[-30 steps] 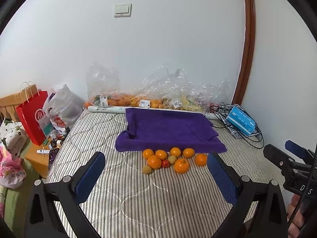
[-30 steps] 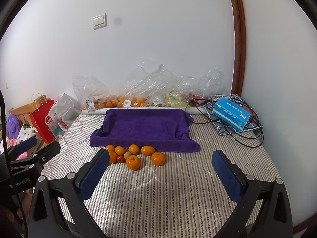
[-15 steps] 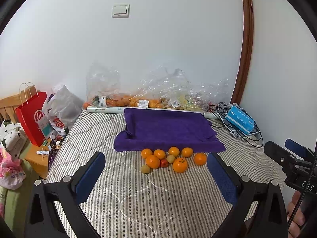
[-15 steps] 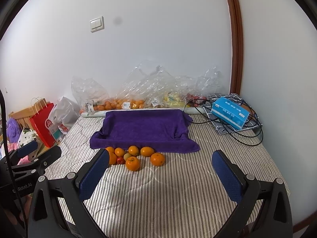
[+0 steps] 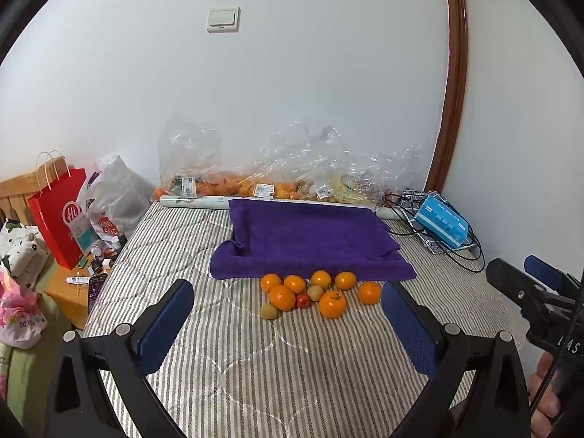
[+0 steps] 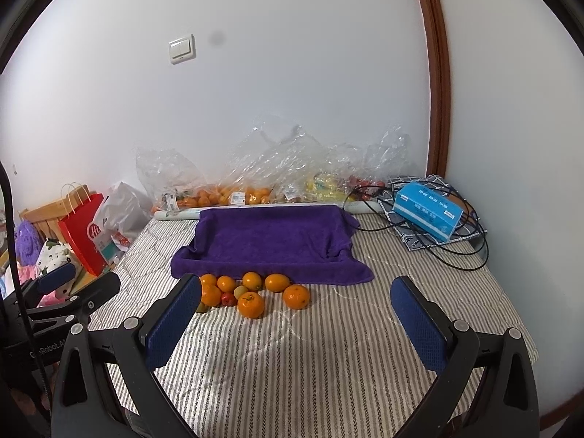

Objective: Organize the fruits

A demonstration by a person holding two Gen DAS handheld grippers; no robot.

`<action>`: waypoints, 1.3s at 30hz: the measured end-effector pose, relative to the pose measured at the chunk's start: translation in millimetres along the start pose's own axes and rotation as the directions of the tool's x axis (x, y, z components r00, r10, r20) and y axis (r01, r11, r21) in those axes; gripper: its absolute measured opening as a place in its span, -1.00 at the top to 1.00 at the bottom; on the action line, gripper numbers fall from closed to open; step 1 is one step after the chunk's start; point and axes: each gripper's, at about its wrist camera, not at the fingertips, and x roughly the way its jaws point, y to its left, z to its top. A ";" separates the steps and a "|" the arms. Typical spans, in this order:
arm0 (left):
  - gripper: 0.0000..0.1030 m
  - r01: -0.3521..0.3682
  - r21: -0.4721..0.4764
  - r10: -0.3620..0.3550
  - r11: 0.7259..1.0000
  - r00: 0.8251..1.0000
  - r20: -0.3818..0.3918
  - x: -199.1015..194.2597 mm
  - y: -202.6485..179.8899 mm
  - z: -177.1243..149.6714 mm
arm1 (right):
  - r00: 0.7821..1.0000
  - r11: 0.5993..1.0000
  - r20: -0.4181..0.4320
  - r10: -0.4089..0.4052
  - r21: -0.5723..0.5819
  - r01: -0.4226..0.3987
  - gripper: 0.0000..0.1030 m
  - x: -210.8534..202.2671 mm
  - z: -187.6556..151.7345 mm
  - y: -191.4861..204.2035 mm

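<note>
Both tools spread wide, nothing between the pads: left tool [image 5: 288, 323] and right tool [image 6: 295, 319] hover over the near part of the striped mattress [image 6: 328, 372], pointing toward the far wall. Fruit cluster [image 5: 314, 294] sits on the mattress just at the near edge of the purple towel [image 5: 310, 241], w/ the far row of fruit touching or almost touching the towel hem. Cluster is mostly oranges, plus a small red fruit [image 5: 303, 300] in the middle and two greenish-yellow ones, one at the near-left corner [image 5: 269, 311]. Biggest orange [image 5: 332, 304] w/ stem mark is at the near side; one orange [image 5: 369, 292] sits slightly apart on the right. In the right wrist view the right tool's left pad [image 6: 175, 321] covers the left edge of the cluster. Towel lies spread flat, far edge near the clear plastic bags [image 6: 255, 182] of more fruit along the wall. Blue box [image 6: 429, 210] rests on tangled black cables [image 6: 467, 252] at far right. Red paper bag [image 5: 60, 215] stands off the bed's left side, beside a grey plastic bag. Right tool's body shows at the right edge of the left wrist view, left tool's at the left edge of the right view.
</note>
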 end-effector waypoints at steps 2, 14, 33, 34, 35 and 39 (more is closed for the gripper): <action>-1.00 0.000 -0.001 0.000 1.000 1.000 -0.002 0.7 0.2 -0.2 | 1.000 1.000 -0.003 0.001 -0.002 -0.001 -0.98 3.0 -1.3 1.1; -1.00 0.004 -0.013 -0.004 1.000 1.000 -0.027 31.4 8.3 6.5 | 0.999 0.999 -0.018 -0.031 -0.036 0.030 -0.98 31.7 -1.5 4.4; -0.99 -0.089 -0.003 0.088 0.996 0.988 -0.126 115.2 41.7 -4.5 | 0.986 0.999 -0.166 -0.007 -0.041 0.000 -0.85 132.6 -7.4 -0.9; -0.99 -0.085 -0.006 0.084 0.996 0.987 -0.136 120.9 44.5 -6.2 | 0.985 0.999 -0.175 -0.013 -0.048 0.005 -0.82 139.4 -9.4 -0.9; -0.98 -0.071 -0.014 0.068 0.997 0.987 -0.148 127.0 48.0 -8.4 | 0.984 0.999 -0.176 -0.017 -0.054 0.008 -0.81 143.4 -11.0 -0.4; -0.87 -0.068 -0.030 0.060 0.997 0.978 -0.200 145.8 57.4 -17.8 | 0.985 0.998 -0.170 -0.022 -0.065 0.011 -0.72 157.3 -18.6 0.5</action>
